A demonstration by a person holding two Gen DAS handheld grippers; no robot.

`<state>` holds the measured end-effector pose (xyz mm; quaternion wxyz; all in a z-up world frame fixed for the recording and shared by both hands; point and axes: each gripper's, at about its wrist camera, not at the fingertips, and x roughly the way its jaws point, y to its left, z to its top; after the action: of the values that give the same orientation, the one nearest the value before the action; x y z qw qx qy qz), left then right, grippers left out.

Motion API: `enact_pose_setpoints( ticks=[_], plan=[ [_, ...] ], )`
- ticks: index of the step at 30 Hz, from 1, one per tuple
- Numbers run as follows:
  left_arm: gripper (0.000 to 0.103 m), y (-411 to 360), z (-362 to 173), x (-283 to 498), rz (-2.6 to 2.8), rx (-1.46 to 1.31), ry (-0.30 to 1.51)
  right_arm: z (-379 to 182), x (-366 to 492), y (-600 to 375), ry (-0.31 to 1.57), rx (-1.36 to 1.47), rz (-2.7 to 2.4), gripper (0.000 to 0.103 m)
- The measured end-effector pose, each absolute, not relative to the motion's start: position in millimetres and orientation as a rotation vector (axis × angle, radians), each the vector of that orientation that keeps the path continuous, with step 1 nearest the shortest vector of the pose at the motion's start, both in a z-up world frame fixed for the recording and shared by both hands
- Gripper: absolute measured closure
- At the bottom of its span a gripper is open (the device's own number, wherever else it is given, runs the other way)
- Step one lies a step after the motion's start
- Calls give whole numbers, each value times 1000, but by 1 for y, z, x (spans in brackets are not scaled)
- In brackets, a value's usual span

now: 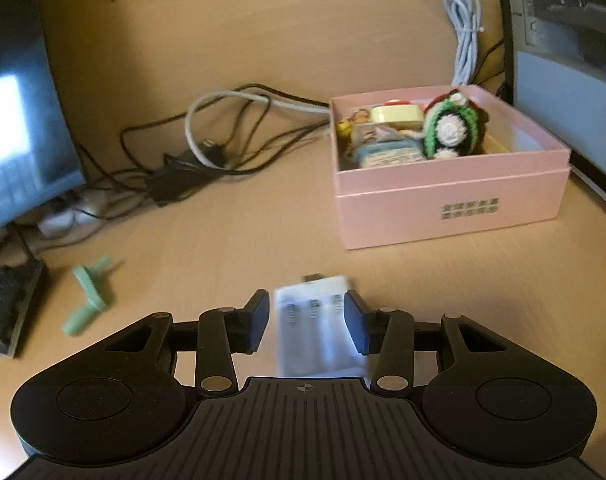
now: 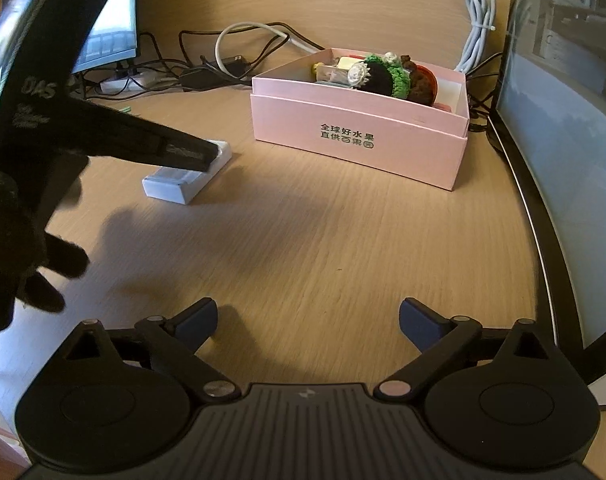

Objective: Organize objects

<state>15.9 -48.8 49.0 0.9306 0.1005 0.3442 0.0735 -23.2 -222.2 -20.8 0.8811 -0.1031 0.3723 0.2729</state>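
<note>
Left gripper (image 1: 307, 322) grasps the white rectangular battery case (image 1: 319, 320); right gripper (image 2: 307, 320) released, empty. Pink cardboard box (image 1: 451, 196) ahead partly filled; green plastic clip (image 1: 89, 294) left of the fingers remains.

A light wood-grain desk (image 2: 323, 240) fills the scene under warm light, with a dark monitor (image 2: 563, 140) along its right edge, another screen (image 1: 19, 128) at its left and tangled cables (image 1: 207, 136) toward its back.

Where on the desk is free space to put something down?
Bare wood lies between the right gripper and the pink box, up to the monitor. Behind, the cables crowd it.
</note>
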Motion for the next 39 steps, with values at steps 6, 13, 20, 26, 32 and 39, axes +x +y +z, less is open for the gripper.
enact_pose_setpoints(
  ticks=[6, 13, 20, 26, 32, 39],
  plan=[
    [58, -38, 45, 22, 115, 153, 761, -22, -21, -217, 777, -213, 559, 0],
    [58, -24, 47, 28, 65, -46, 829, -23, -21, -215, 777, -213, 554, 0],
    [58, -26, 44, 35, 36, -53, 835, -23, -20, -215, 776, -213, 555, 0],
    [58, -19, 45, 44, 26, -196, 887, -23, -20, -214, 768, -216, 560, 0],
    [58, -16, 47, 52, 20, -271, 906, -22, -22, -214, 760, -217, 567, 0],
    [59, -51, 46, 49, -187, -27, 927, -22, -24, -213, 751, -224, 592, 0]
  ],
)
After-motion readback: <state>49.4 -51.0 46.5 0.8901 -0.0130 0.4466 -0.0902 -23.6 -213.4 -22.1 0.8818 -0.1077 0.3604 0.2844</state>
